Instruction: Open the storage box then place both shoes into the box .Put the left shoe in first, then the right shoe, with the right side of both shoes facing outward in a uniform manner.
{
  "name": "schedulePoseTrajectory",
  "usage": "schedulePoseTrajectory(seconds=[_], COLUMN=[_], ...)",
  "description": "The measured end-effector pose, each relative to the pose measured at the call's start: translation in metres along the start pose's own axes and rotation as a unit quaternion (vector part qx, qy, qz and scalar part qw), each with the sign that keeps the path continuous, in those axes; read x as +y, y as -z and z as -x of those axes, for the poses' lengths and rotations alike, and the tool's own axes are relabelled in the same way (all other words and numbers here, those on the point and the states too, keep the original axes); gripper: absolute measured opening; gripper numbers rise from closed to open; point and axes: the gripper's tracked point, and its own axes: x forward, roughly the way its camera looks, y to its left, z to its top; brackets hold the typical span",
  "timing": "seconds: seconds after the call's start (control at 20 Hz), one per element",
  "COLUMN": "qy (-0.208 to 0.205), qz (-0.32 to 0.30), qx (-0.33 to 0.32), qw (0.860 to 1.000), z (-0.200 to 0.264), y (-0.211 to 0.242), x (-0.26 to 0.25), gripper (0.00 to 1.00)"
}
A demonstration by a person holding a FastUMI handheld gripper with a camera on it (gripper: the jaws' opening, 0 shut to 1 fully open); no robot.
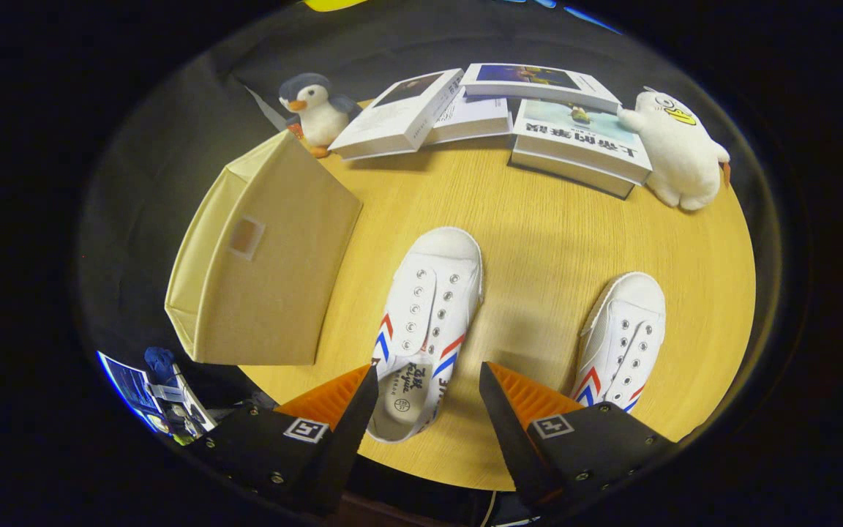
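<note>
Gripper (429,391) spread, holding nothing, heel of near shoe (429,322) between fingers. Box (264,256) closed; second shoe (623,340) on table (538,241). All steps remain.

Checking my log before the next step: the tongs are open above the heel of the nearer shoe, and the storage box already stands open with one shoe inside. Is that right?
Not quite. In the gripper view the tongs are open above the heel of the nearer shoe, but the storage box is closed and both shoes lie on the table, the other shoe beside the right finger.
</note>
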Motion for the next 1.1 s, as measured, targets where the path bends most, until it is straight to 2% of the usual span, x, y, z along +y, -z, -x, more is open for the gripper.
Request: schedulePoseTrajectory(seconds=[0.3, 0.4, 0.55, 0.65, 0.7, 0.75, 0.85, 0.9, 1.1], qy=[0.029, 0.058, 0.051, 0.026, 0.025, 0.023, 0.014, 0.000, -0.026], qz=[0.016, 0.030, 0.029, 0.011, 0.009, 0.007, -0.017, -0.024, -0.047], qx=[0.037, 0.042, 0.051, 0.056, 0.056, 0.057, 0.057, 0.055, 0.055], qw=[0.999, 0.997, 0.997, 0.998, 0.998, 0.998, 0.998, 0.998, 0.997], z=[-0.034, -0.043, -0.053, -0.057, -0.055, -0.057, -0.054, -0.051, -0.040], y=[0.012, 0.011, 0.011, 0.014, 0.012, 0.014, 0.016, 0.014, 0.012], x=[-0.016, -0.025, -0.019, -0.007, -0.007, -0.007, -0.008, -0.005, -0.002], gripper=[0.84, 0.77, 0.72, 0.46, 0.25, 0.20, 0.04, 0.00, 0.00])
